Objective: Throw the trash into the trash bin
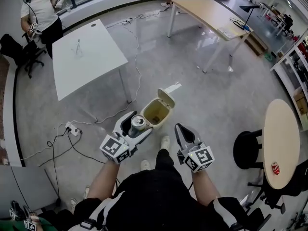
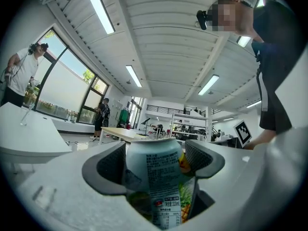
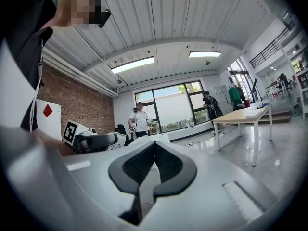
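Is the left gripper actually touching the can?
Touching. In its own view, the left gripper has both jaws pressed against the sides of the can.

Upright can (image 1: 138, 122) beside open bin (image 1: 156, 114)

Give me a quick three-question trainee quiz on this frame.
1. True or false: the right gripper is shut on a can.
2. The trash bin is: A) open, B) closed, C) tipped over.
3. Fill in: the left gripper is clamped on a drink ____.

Key: 1 false, its jaws are together with nothing between them; 2 A; 3 can.
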